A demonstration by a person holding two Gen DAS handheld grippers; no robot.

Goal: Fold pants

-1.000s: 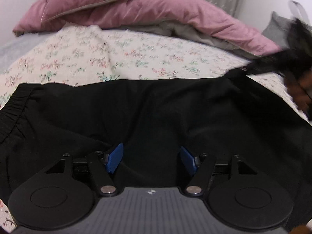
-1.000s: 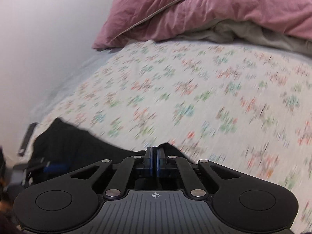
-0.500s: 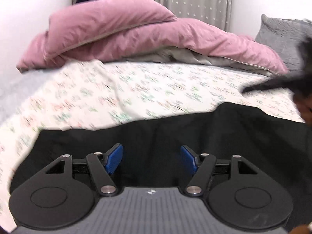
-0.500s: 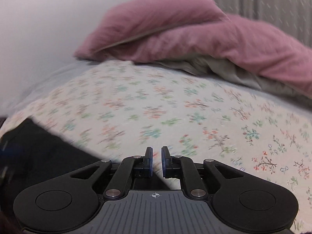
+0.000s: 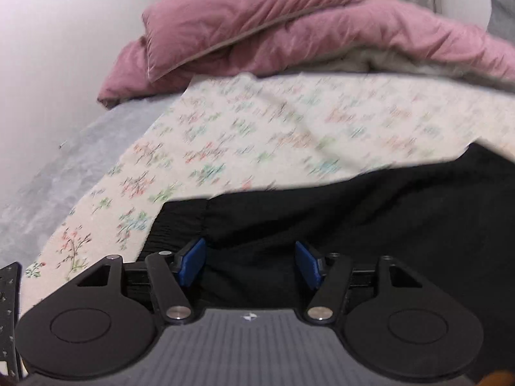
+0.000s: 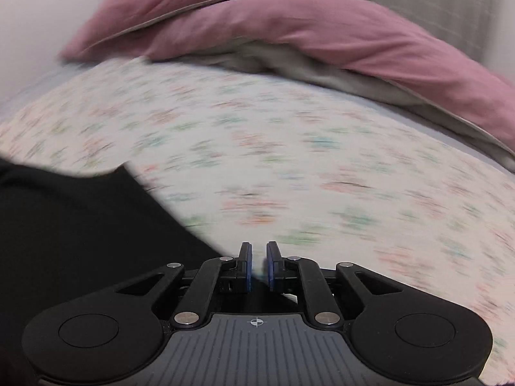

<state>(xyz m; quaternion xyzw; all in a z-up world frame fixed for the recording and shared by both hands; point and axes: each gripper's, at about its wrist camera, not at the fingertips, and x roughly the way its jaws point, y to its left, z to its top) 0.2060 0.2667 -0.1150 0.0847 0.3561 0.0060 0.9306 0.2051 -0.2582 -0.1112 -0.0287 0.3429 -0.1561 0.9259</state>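
Observation:
Black pants (image 5: 354,218) lie spread on a floral bed sheet (image 5: 257,135), their elastic waistband (image 5: 180,222) at the near left. My left gripper (image 5: 250,257) hovers over the waistband end, open wide, its blue pads (image 5: 193,263) edging inward a little over the cloth without pressing it. In the right wrist view the pants (image 6: 80,225) fill the lower left, with a corner pointing toward the middle. My right gripper (image 6: 258,265) sits just right of that cloth edge, its jaws a narrow slit apart with nothing between them.
A pink duvet (image 5: 273,25) over a grey blanket is heaped along the far side of the bed (image 6: 257,22). A white wall stands at the left, a curtain behind. A grey pillow (image 5: 502,6) shows at the far right. Floral sheet (image 6: 322,160) stretches right of the pants.
The right gripper let go of the pants' edge, parted slightly and swung right over the sheet. The left gripper moved left toward the waistband. The right hand left the left view.

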